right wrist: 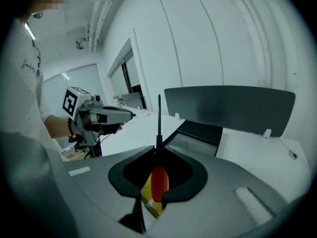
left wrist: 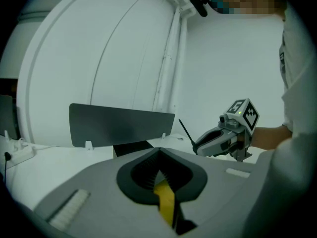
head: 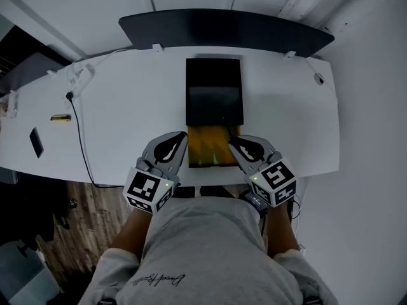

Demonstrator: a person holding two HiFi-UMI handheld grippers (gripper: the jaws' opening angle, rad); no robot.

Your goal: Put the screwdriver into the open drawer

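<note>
A black cabinet (head: 213, 91) stands on the white desk (head: 127, 113), and its yellow drawer (head: 210, 146) is pulled out toward me. In the right gripper view my right gripper (right wrist: 158, 150) is shut on a screwdriver (right wrist: 157, 182) with a red handle. The thin black shaft points up and forward past the jaw tips. In the head view that gripper (head: 233, 140) sits at the drawer's right front corner. My left gripper (head: 184, 136) is at the drawer's left front corner, jaws together with nothing between them. The left gripper view shows the screwdriver shaft (left wrist: 186, 131) sticking out of the right gripper (left wrist: 197, 147).
A dark curved panel (head: 226, 30) stands along the desk's far edge. At the left of the desk lie a black cable (head: 79, 132), a phone (head: 36, 142), a small yellow item (head: 61, 117) and a white power strip (head: 79, 75). Wooden floor (head: 76, 215) shows below left.
</note>
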